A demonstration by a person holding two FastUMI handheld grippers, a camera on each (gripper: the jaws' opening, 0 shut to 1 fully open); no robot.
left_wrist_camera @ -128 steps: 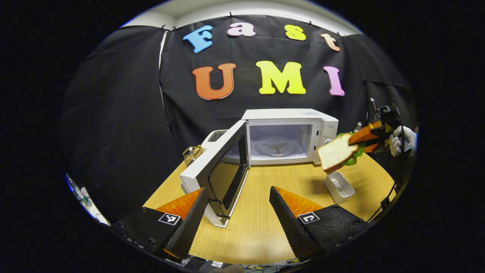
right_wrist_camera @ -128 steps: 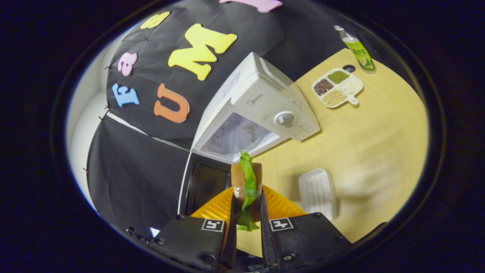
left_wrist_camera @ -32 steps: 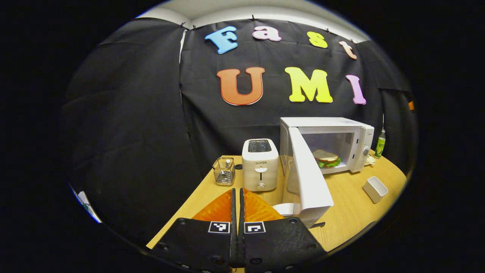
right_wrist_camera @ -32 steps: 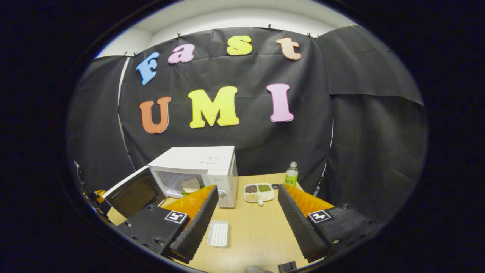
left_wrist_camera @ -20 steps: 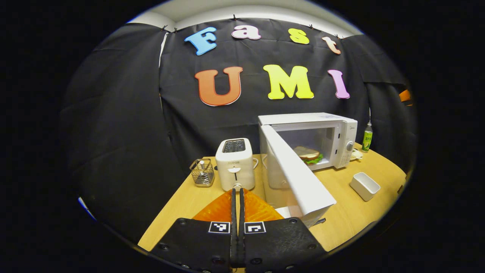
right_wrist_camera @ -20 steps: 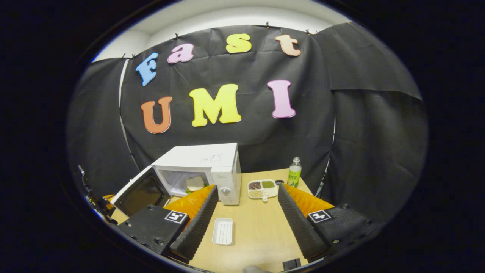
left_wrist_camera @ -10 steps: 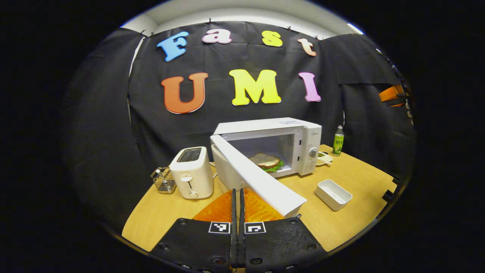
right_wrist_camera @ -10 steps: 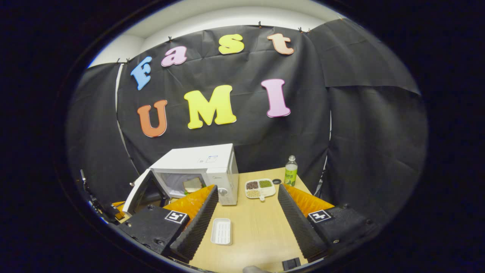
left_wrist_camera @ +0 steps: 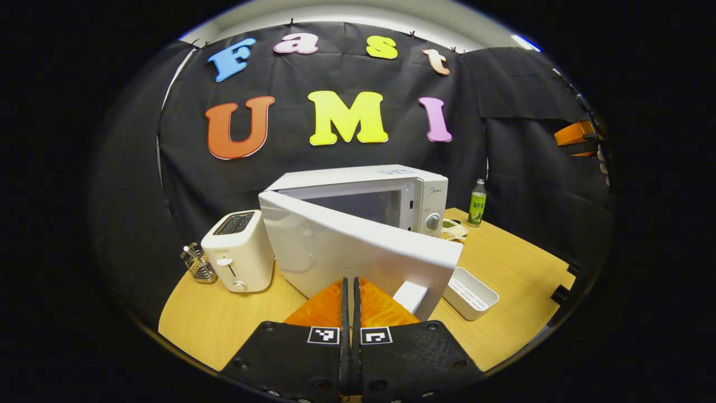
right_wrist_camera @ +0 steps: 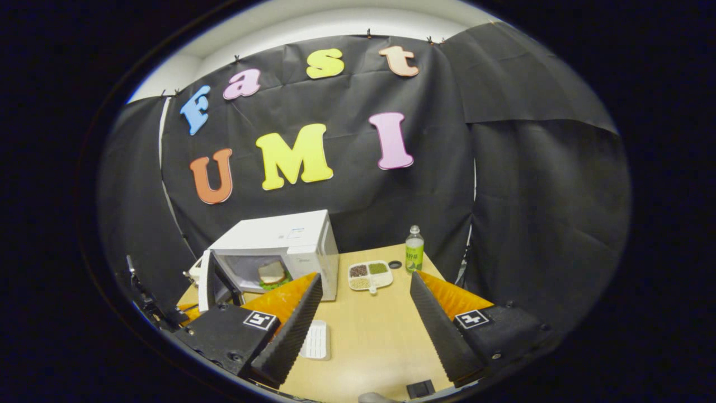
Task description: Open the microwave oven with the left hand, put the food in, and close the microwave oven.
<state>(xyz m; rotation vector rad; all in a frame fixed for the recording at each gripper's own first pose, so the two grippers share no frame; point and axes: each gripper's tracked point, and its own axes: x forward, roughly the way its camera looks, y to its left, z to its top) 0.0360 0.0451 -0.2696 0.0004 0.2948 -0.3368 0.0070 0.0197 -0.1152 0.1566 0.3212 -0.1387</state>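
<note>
The white microwave [left_wrist_camera: 386, 182] stands at the back of the wooden table [left_wrist_camera: 224, 319]. Its door [left_wrist_camera: 347, 246] is swung about halfway in and hides the cavity in the left gripper view. My left gripper [left_wrist_camera: 351, 281] is shut with nothing in it, its tips right at the door's outer face. In the right gripper view the sandwich [right_wrist_camera: 272, 273] lies inside the microwave [right_wrist_camera: 285, 238], behind the half-open door [right_wrist_camera: 206, 288]. My right gripper [right_wrist_camera: 364, 280] hangs open over the table, to the right of the microwave, holding nothing.
A white toaster [left_wrist_camera: 238, 252] and a small wire basket [left_wrist_camera: 196, 264] stand left of the microwave. A white tray [left_wrist_camera: 470, 285] lies just right of the door's edge. A divided plate of grains [right_wrist_camera: 368, 275] and a green bottle [right_wrist_camera: 414, 249] sit at the back right.
The left gripper, shut, has swung round to the right and pushed the door inward, from wide open to about half closed. The right gripper has stayed open and drifted slightly.
</note>
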